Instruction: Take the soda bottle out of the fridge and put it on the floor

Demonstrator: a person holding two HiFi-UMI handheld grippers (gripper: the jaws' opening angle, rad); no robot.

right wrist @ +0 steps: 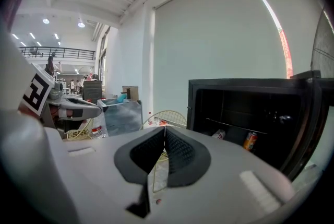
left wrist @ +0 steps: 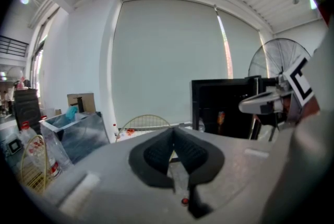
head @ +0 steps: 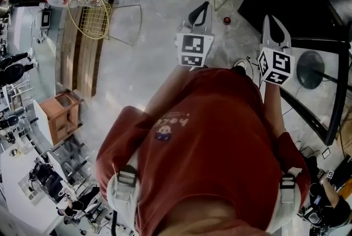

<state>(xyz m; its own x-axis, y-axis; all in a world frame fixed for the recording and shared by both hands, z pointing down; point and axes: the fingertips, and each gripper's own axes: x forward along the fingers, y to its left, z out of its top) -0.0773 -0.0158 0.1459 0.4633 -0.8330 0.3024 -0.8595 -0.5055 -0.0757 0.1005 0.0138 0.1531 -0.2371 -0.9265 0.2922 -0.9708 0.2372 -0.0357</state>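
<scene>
Both grippers are held with jaws pressed together on nothing. The right gripper [head: 270, 17] is raised before the open black fridge [right wrist: 245, 108], and the left gripper [head: 205, 5] is held just beside it, on the side away from the fridge.

The soda bottle [right wrist: 250, 140] is seen inside the fridge, by the right end of its wire shelf [right wrist: 229, 125]. Whether it rests on that shelf or just under it cannot be told. From the right gripper it lies ahead and to the right, so the right hand is judged the nearer one for the reach.

Its long axis is upright, so a grasp from the side, across the body, would be called for once the jaws are opened.

It is shown small, orange in the body with a pale top, and no cap or label can be made out. A pale container [right wrist: 219, 134] lies tilted just beside it, toward the shelf's left end.
</scene>
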